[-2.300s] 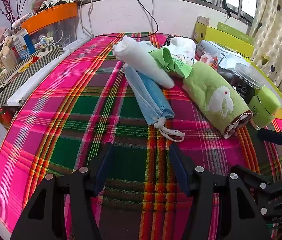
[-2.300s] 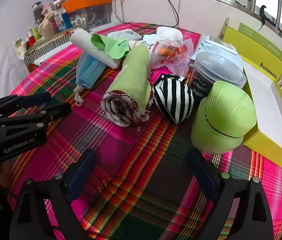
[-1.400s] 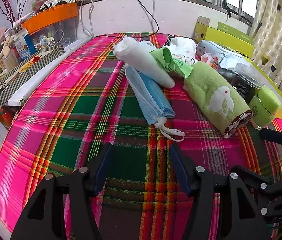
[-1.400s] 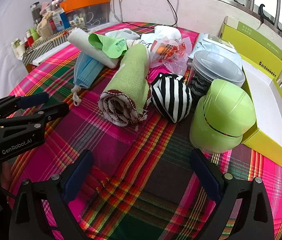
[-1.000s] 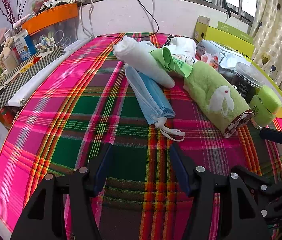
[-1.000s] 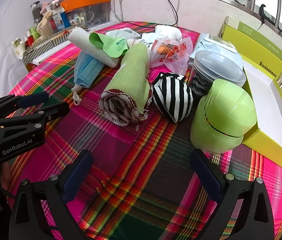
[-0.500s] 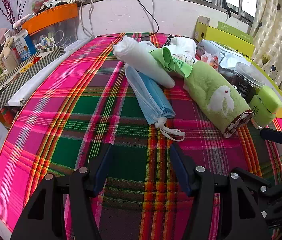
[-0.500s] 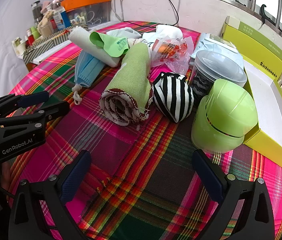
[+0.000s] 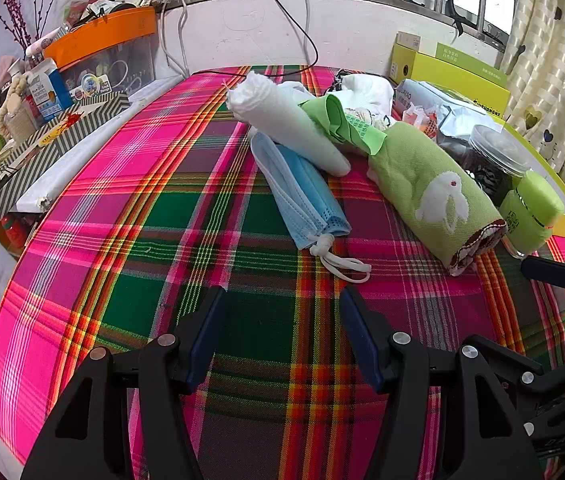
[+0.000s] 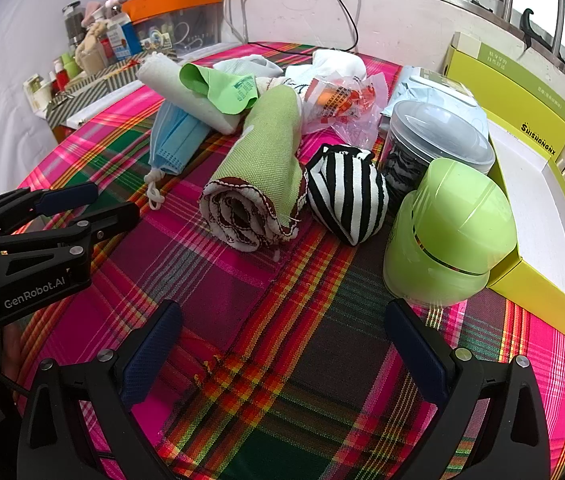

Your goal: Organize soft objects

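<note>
Left wrist view: left gripper (image 9: pixel 280 320) jaws spread wide, empty, above plaid desk (image 9: pixel 122 208). Blue face mask (image 9: pixel 302 196) dead ahead, long axis running away from jaws; green rolled towel (image 9: pixel 434 196) off to right.

Right wrist view: right gripper (image 10: pixel 282 344) jaws fully apart, empty. Green rolled towel (image 10: pixel 262 176) straight ahead, roll end facing jaws, touching striped ball (image 10: pixel 346 192); judged nearer to right gripper.

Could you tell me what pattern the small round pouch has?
Black and white stripes; the pouch shows best in the right wrist view.
</note>
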